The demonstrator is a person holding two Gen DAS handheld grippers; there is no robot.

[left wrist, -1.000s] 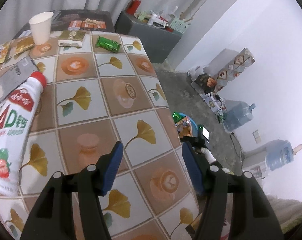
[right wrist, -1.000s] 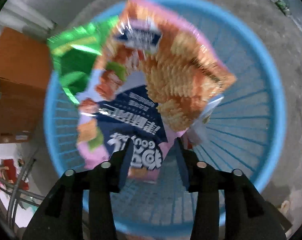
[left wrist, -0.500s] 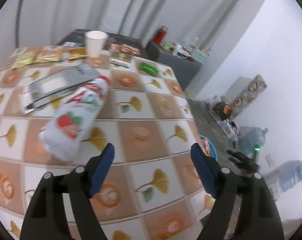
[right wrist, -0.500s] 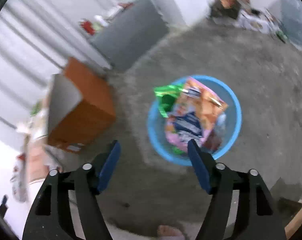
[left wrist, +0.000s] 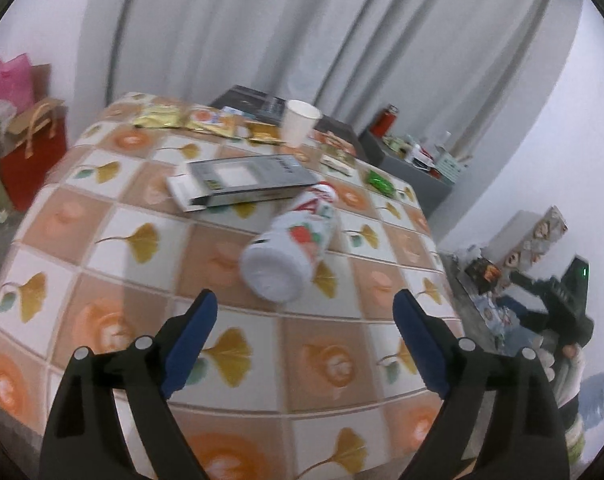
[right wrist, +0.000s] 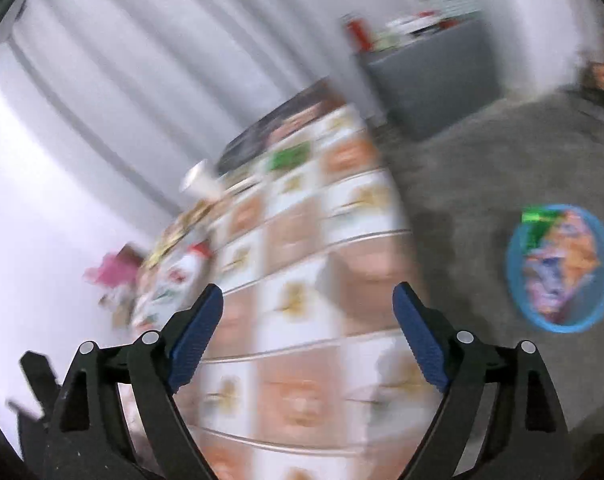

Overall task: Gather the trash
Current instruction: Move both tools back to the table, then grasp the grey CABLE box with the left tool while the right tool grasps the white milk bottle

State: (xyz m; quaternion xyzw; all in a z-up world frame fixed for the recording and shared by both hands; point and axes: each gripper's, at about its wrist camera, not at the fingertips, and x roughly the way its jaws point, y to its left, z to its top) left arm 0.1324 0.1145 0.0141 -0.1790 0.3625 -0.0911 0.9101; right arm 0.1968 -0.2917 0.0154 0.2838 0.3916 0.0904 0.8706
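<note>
A white strawberry drink bottle (left wrist: pixel 292 246) lies on its side on the tiled table (left wrist: pixel 114 248), base towards me. My left gripper (left wrist: pixel 304 318) is open and empty just short of it. Beyond lie a grey carton (left wrist: pixel 242 180), a paper cup (left wrist: pixel 300 122), a green wrapper (left wrist: pixel 380 182) and several snack packets (left wrist: pixel 186 120). My right gripper (right wrist: pixel 307 312) is open and empty over the table edge; this view is blurred. The blue basket (right wrist: pixel 514 280) on the floor holds a snack bag (right wrist: pixel 562 264) and a green wrapper (right wrist: pixel 536 220).
A red paper bag (left wrist: pixel 30 152) and a pink bag (left wrist: pixel 10 80) stand left of the table. A grey cabinet (left wrist: pixel 414 164) with a red flask stands behind it. Boxes and water jugs sit on the floor at right. Curtains hang behind.
My right gripper let go of the snack bag into the basket, rose and swung towards the table. My left gripper drew back and turned to face the bottle's base.
</note>
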